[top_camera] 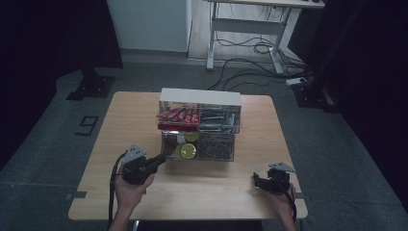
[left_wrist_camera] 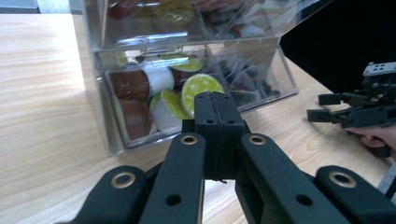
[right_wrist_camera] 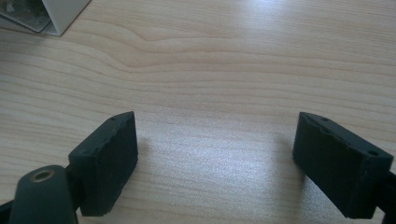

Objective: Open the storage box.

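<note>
Reflections blur the clear organizer's (top_camera: 199,126) contents; left gripper (left_wrist_camera: 215,109) is pressed closed, empty; right gripper (right_wrist_camera: 215,158) gapes wide, empty, over the desk (right_wrist_camera: 224,60).

We can read one sign: a dark figure marked on the grey floor (top_camera: 57,139) off the left edge of the tabletop (top_camera: 125,103), shaped like a 9 (top_camera: 87,125). The red packets (top_camera: 177,116) in the clear box's upper level carry light print, but it is too small to read.
</note>
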Available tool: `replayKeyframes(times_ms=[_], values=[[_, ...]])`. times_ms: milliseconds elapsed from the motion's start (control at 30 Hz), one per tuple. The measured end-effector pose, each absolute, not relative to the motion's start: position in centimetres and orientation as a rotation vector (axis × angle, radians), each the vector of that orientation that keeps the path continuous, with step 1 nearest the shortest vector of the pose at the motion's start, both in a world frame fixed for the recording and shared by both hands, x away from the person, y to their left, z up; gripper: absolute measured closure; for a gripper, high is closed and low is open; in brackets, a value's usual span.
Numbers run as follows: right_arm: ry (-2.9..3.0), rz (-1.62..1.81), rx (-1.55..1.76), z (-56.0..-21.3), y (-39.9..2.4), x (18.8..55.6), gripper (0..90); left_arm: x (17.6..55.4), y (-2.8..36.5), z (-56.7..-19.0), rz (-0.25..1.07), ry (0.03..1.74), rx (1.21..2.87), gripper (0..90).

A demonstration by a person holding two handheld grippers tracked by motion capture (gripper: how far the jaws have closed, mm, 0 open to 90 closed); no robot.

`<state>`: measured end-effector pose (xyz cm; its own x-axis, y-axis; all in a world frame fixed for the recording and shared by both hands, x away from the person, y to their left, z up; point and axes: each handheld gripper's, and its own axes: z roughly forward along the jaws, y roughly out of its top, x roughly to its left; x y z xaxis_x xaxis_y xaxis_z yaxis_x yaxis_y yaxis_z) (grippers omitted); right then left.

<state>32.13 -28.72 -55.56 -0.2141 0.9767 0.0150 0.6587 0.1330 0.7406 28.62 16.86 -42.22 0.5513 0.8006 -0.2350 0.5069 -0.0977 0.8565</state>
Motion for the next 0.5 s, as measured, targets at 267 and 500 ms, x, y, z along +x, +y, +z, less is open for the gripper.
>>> replayKeyframes(times_ms=[267, 500], values=[[1.936, 0.871, 1.568, -55.6, -28.7, 32.1, 14.1, 29.1, 16.1, -41.1, 0.338, 1.069, 1.741, 90.0], [1.936, 0.872, 1.568, -55.6, -28.7, 32.1, 14.1, 29.5, 15.8, -40.3, 0.32, 1.049, 1.736, 90.0]])
